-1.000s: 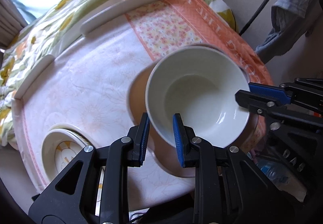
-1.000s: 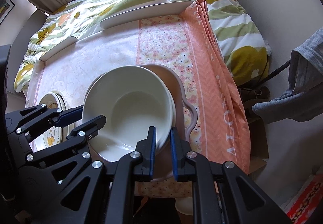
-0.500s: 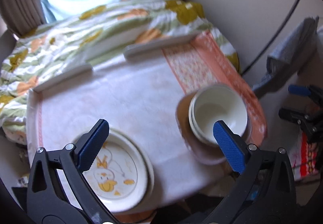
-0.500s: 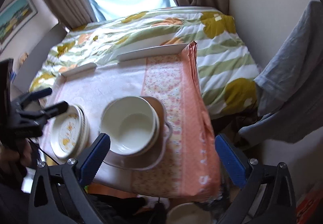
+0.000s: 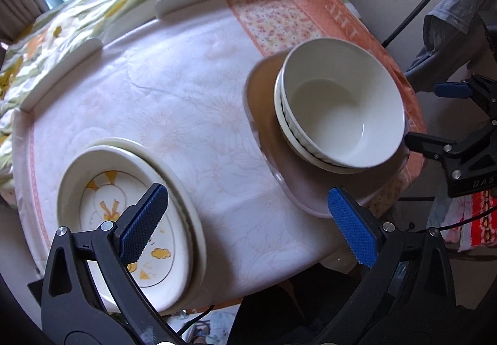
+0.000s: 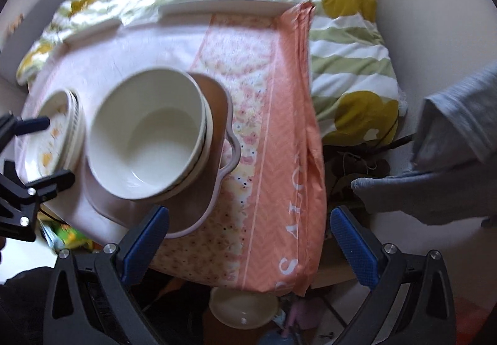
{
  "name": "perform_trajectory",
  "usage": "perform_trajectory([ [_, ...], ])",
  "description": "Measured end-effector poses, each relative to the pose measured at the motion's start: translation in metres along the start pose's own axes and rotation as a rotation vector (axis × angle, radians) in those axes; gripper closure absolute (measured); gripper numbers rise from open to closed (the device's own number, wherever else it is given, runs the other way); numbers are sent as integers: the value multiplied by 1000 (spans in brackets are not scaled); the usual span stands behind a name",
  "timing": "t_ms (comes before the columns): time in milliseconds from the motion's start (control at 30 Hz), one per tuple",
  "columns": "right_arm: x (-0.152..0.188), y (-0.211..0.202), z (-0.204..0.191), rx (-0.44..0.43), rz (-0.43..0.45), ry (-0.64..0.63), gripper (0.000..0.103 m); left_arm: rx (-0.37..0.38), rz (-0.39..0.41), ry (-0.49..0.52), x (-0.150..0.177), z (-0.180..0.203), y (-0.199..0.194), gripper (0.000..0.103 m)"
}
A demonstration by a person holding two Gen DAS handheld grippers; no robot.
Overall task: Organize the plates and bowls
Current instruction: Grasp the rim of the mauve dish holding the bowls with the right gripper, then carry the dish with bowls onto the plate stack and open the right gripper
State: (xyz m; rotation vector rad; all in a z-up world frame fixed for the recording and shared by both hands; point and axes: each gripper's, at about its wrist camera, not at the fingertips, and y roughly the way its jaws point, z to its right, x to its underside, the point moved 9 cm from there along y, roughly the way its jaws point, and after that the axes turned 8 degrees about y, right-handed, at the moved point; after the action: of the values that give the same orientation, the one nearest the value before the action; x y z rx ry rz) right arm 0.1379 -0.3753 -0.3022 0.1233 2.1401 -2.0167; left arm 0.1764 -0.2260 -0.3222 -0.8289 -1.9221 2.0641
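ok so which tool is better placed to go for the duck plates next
Left, probably. The left tool is open with one blue pad already over the duck plate stack. The right tool, also open, sits past the stacked bowls, with those bowls between it and the plates.

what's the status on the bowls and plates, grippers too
Left gripper and right gripper open, empty. White ceramic bowls nested on the pinkish tray; duck-print plates stacked beside. Nothing in the way.
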Motion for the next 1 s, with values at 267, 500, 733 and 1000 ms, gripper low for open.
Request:
perform_trajectory([
  [267, 0, 30, -11, -19, -53, -102, 23, 11, -45, 1, 6, 9, 25, 3],
  [500, -5, 45, -18, -66, -59, -137, 46, 0, -51, 25, 0, 12, 39, 25],
  [733, -5, 51, -38, -97, -56, -213, 75, 31, -48, 49, -8, 24, 53, 67],
  [1000, -4, 53, -49, -141, -10, -233, 89, 9, 1, 55, -12, 31, 55, 83],
])
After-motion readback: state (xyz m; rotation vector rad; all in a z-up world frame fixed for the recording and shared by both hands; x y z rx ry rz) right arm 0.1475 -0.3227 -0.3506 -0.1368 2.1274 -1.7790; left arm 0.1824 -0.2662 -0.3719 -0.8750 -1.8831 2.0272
